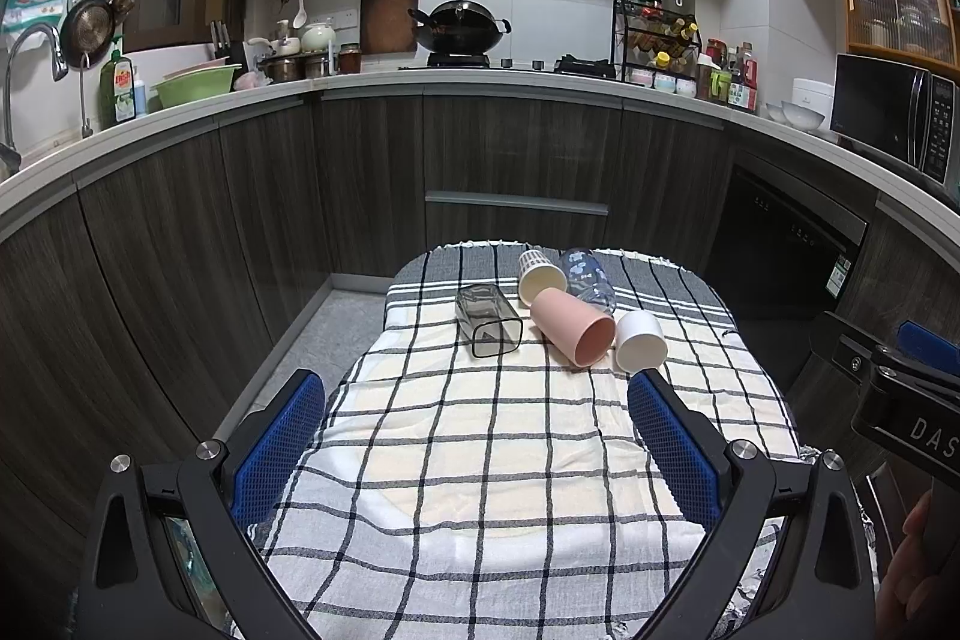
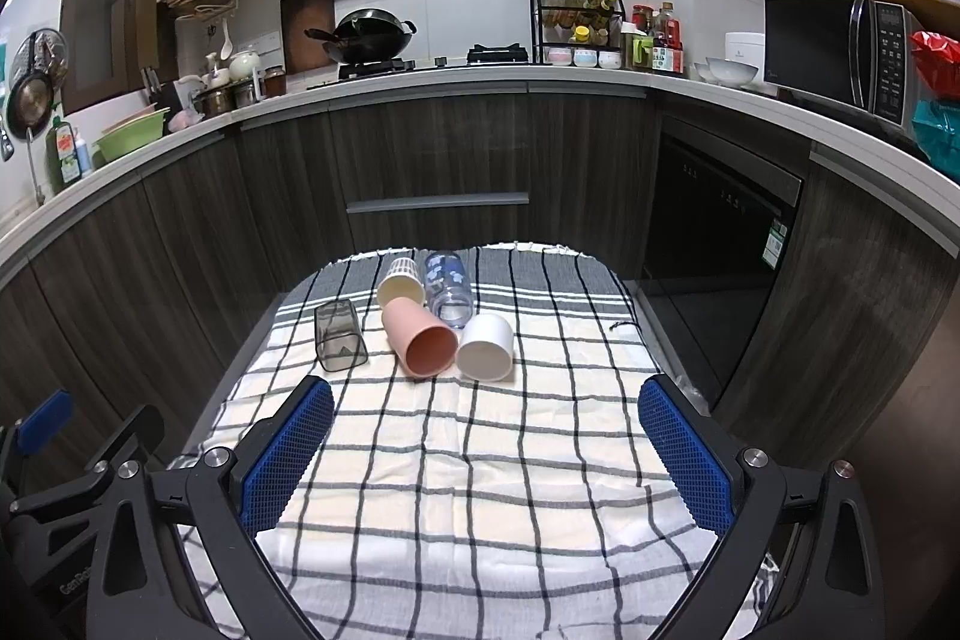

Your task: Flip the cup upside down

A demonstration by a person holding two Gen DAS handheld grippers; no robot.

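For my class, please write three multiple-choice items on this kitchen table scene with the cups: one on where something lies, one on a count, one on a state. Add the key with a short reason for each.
1. Where does the white cup lie?
A. beside the pink cup, on its right
B. on the counter
C. inside the grey square cup

2. How many cups lie on the checked cloth?
A. two
B. five
C. eight

3. What is the state of the right tool?
A. shut on the pink cup
B. open, holding nothing
C. shut on the cloth

Key: 1 A, the white cup touches the pink cup's right side. 2 B, grey, cream, clear blue-printed, pink, white. 3 B, its fingers stand wide apart over bare cloth.
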